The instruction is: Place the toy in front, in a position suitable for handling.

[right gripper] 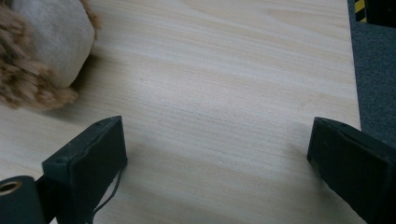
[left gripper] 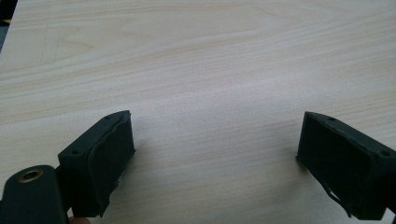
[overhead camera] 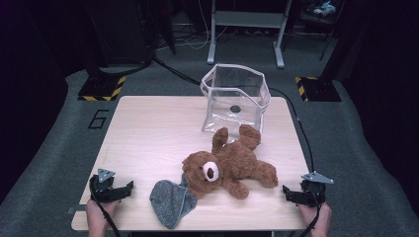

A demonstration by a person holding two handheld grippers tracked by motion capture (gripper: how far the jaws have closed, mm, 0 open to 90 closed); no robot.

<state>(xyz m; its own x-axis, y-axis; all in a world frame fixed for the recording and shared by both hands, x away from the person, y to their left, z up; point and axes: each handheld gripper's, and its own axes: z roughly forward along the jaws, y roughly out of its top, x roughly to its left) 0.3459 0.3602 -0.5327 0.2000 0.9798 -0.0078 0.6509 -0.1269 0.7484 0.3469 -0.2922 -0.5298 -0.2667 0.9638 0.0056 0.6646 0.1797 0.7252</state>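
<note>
A brown teddy bear lies on its back in the middle of the wooden table. One of its paws fills the top left corner of the right gripper view. A grey cloth lies crumpled against the bear's left side near the front edge. Behind the bear stands a clear plastic bag, its mouth open upward. My left gripper rests at the front left corner, jaws wide apart over bare wood. My right gripper sits at the front right corner, open with nothing between its fingers.
The table's right edge runs close beside my right gripper, with grey carpet beyond. A black cable trails off the table's right side. A metal frame and yellow-black striped bases stand on the floor behind.
</note>
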